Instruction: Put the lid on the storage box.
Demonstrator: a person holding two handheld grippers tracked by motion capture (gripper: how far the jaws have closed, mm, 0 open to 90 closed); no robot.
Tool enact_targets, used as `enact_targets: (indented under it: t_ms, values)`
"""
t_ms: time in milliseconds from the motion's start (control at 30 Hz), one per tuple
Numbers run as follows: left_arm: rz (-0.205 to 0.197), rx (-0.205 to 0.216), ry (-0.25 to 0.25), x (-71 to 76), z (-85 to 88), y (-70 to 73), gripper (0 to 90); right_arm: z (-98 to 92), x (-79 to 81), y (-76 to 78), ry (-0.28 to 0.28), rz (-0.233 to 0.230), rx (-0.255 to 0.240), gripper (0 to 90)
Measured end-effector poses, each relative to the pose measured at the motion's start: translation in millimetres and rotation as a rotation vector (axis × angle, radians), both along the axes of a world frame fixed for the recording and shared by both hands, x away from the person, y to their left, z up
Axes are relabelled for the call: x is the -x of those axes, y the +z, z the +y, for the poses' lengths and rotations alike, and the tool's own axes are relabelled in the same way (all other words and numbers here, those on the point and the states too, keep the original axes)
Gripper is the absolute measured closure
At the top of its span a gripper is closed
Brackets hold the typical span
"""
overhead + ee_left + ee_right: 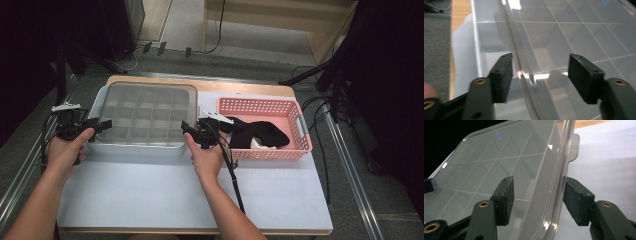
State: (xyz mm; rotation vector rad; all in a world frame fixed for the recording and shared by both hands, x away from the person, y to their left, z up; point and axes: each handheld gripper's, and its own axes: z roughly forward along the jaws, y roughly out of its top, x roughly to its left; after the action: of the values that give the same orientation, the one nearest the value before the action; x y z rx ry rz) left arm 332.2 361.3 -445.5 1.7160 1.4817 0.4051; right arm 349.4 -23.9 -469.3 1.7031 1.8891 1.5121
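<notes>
Both tongs straddle opposite rims of the clear lid (145, 112) over the compartment box (134, 145). Left tongs (540, 76) stand apart around its left edge, pads not touching; right tongs (537, 200) likewise gape around the right edge. Farther right on the surface (165, 192), a pink basket (295, 150) holds black cloth (260, 132).

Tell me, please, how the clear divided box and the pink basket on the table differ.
The clear divided box is see-through plastic with smooth walls, while the pink basket is opaque with slotted sides. The box has a grid of compartments and a lid over it; the basket is one open space. The box's cells look empty, whereas the basket holds dark clothing. Both are rectangular and sit side by side on the table.
</notes>
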Motion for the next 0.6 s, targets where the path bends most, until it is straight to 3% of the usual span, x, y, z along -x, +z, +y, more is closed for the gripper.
enact_targets:
  t_ms: [200, 267, 467, 600]
  values:
    - [-0.028, 0.106, 0.042, 3.2, 11.8, -2.2, 55.6, -3.0, 0.4, 0.5, -0.002, 0.002, -0.013, 48.9]
    - [-0.055, 0.118, 0.043, 5.8, 12.8, -3.2, 57.9, -4.9, 0.8, 0.8, 0.006, 0.004, -0.018, 49.2]
    - [-0.065, 0.130, 0.047, 7.7, 15.1, -3.1, 59.4, -6.2, 1.6, 0.8, 0.015, -0.008, -0.024, 50.1]
    - [-0.103, 0.159, 0.057, 10.9, 17.3, 0.6, 61.2, -7.6, 2.1, 0.7, 0.020, -0.013, -0.046, 50.6]
